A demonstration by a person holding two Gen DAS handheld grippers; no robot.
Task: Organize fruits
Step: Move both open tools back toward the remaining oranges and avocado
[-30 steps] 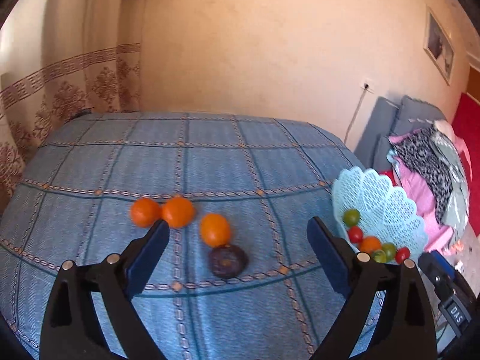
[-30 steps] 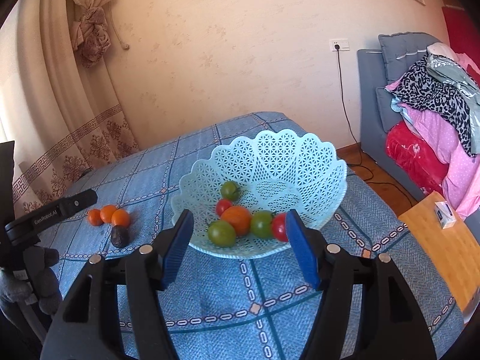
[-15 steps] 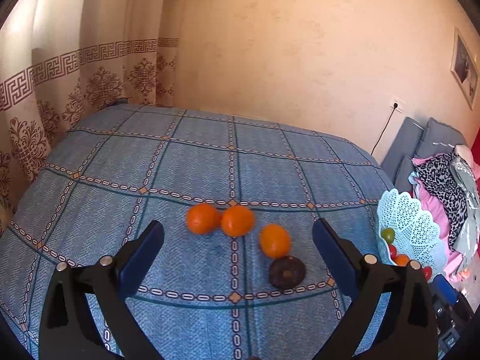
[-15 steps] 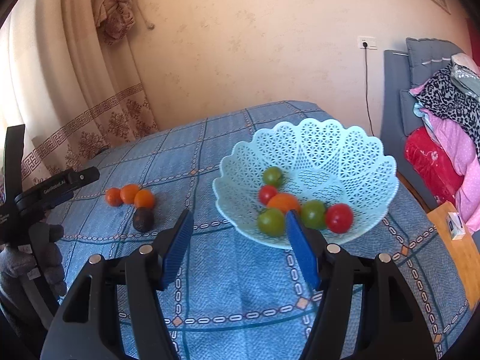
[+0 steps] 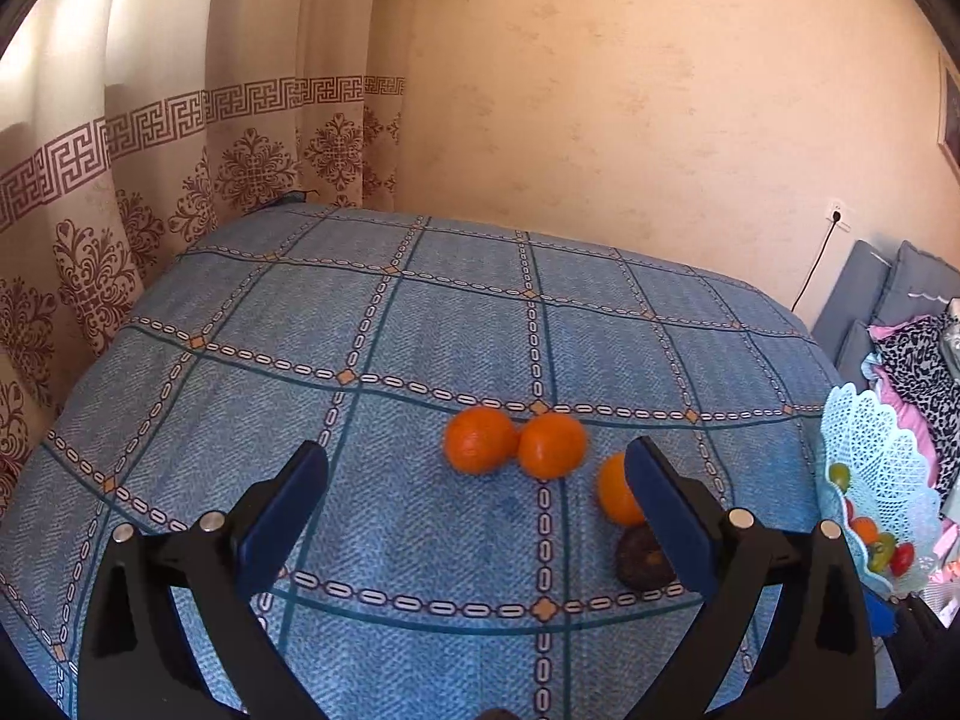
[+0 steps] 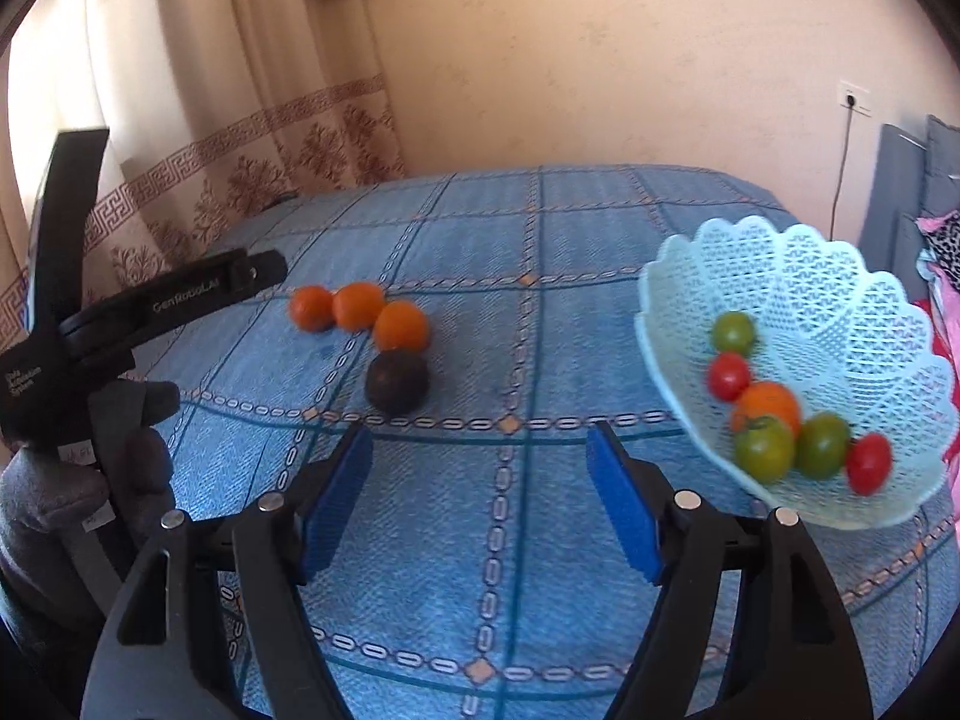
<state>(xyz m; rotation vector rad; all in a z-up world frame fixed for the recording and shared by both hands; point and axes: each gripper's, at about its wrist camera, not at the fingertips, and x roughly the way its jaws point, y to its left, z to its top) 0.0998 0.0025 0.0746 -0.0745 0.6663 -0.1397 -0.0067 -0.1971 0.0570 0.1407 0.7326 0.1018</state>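
Three oranges lie in a row on the blue checked cloth (image 5: 420, 330): left orange (image 5: 479, 440), middle orange (image 5: 551, 445), right orange (image 5: 615, 491), partly behind my right finger. A dark round fruit (image 5: 642, 551) sits just in front of the right orange. They also show in the right wrist view: the oranges (image 6: 358, 304) and the dark fruit (image 6: 397, 381). My left gripper (image 5: 477, 483) is open and empty, hovering just short of the oranges. My right gripper (image 6: 479, 462) is open and empty over bare cloth. A light blue lattice basket (image 6: 798, 276) holds several small tomatoes and an orange fruit (image 6: 768, 405).
The basket (image 5: 882, 450) stands at the table's right edge. A patterned curtain (image 5: 150, 168) hangs at the left and a plain wall behind. A chair with piled clothes (image 5: 918, 348) is on the right. The left gripper's body and a gloved hand (image 6: 78, 450) fill the right view's left side.
Both views have swung left. The oranges and dark fruit now sit toward the right of my left gripper's gap. The basket has slid to the right of my right gripper's view.
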